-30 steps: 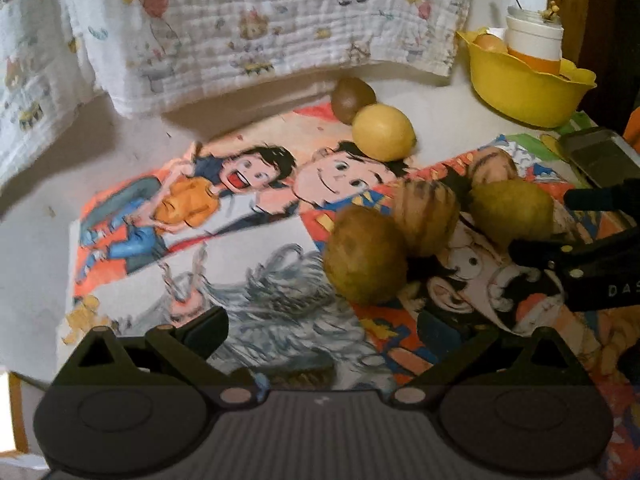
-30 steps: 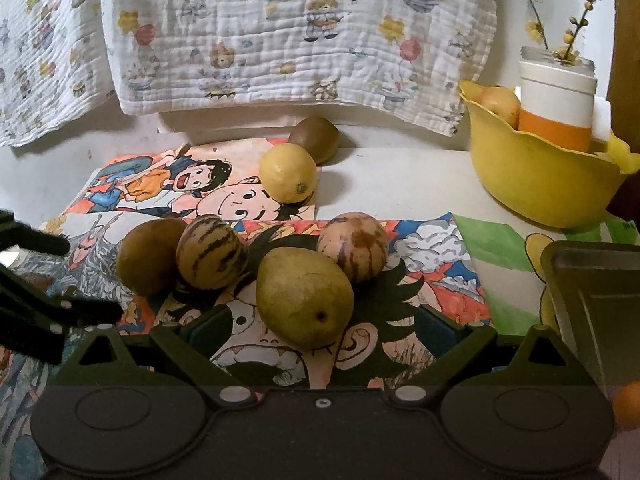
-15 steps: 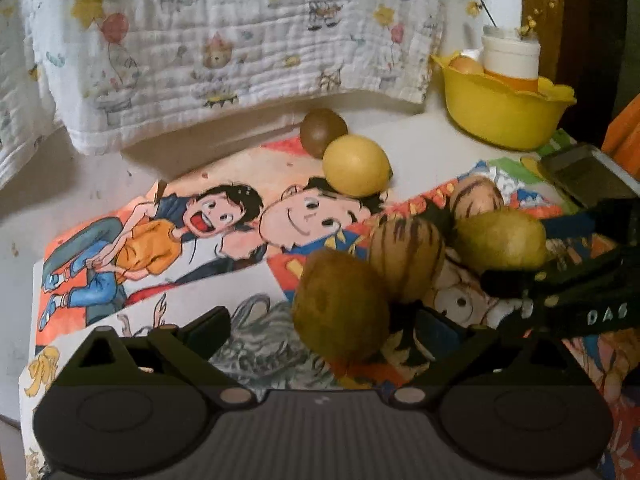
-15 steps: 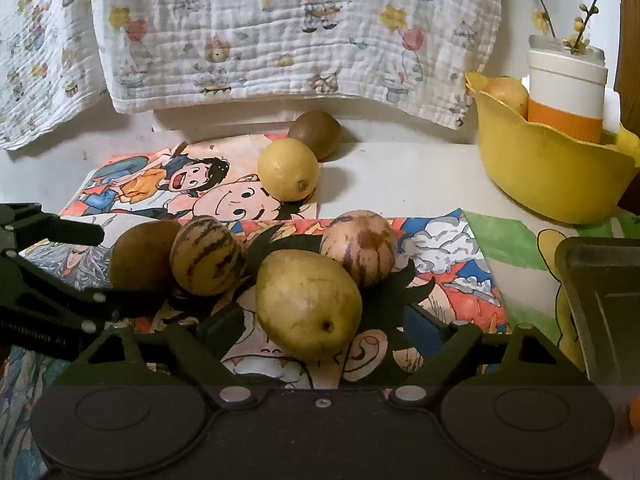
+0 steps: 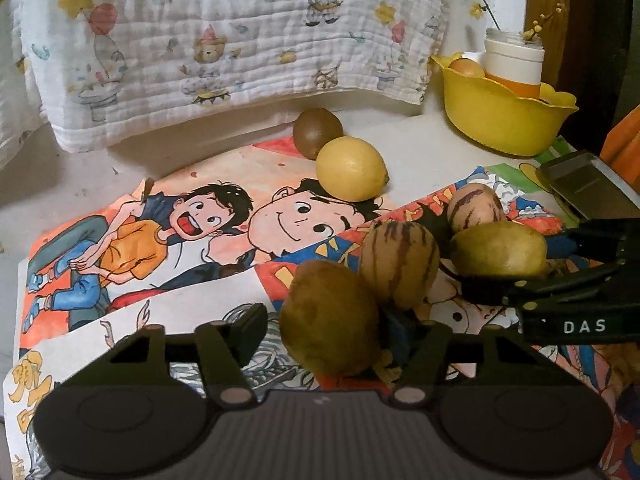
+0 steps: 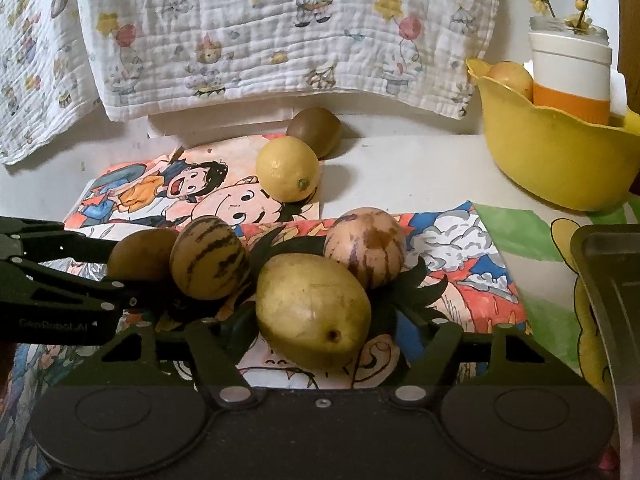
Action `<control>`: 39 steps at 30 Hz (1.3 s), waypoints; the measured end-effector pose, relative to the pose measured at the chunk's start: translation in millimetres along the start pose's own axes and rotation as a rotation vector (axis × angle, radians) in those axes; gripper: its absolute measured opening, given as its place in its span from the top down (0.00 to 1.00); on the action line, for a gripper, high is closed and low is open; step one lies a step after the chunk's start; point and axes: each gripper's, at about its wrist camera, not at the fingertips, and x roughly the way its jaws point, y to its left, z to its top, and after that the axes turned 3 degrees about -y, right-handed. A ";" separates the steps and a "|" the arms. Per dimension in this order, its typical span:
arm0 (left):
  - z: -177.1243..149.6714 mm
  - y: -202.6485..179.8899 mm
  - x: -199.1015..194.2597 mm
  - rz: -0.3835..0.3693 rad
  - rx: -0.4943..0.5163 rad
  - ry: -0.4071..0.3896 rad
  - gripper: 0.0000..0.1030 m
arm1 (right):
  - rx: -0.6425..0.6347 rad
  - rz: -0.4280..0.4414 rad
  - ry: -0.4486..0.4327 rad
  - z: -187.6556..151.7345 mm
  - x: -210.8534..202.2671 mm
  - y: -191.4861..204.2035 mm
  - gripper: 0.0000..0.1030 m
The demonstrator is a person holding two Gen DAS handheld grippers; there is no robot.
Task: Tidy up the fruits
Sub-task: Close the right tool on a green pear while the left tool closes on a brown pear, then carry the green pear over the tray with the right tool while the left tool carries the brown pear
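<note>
Fruit looks firm, smooth, roll-prone: right gripper (image 6: 320, 332) spread around pear (image 6: 313, 312), left gripper (image 5: 332, 334) around brown fruit (image 5: 330, 318); grip widest middles.

4 fruits (image 6: 312, 312) cluster on the drawings (image 6: 460, 264); lemon (image 6: 288, 169) behind them, kiwi (image 6: 315, 131) farther back, bowl (image 6: 552, 160) right.

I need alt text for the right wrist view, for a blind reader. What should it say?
The open right gripper straddles a yellow-green pear on cartoon drawings. Behind lie two striped fruits, a lemon and a kiwi; a yellow bowl stands right.
</note>
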 end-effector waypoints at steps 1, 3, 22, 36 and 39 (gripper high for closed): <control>0.3 -0.3 -0.2 -0.008 -0.001 -0.002 0.43 | 0.002 0.001 -0.001 0.2 0.4 0.1 0.32; 0.7 -2.1 -0.3 -0.007 0.003 -0.001 0.43 | 0.001 0.004 -0.003 0.0 0.8 0.6 0.35; -14.7 -17.1 -22.0 0.012 -0.006 0.030 0.44 | 0.014 0.011 -0.012 -15.2 -19.5 4.3 0.45; -27.8 -51.2 -41.9 -0.052 -0.052 0.040 0.45 | 0.069 0.014 -0.021 -42.6 -63.1 -20.5 0.45; -27.4 -61.5 -43.3 -0.071 -0.061 0.037 0.45 | 0.086 0.012 -0.037 -45.8 -76.1 -29.8 0.45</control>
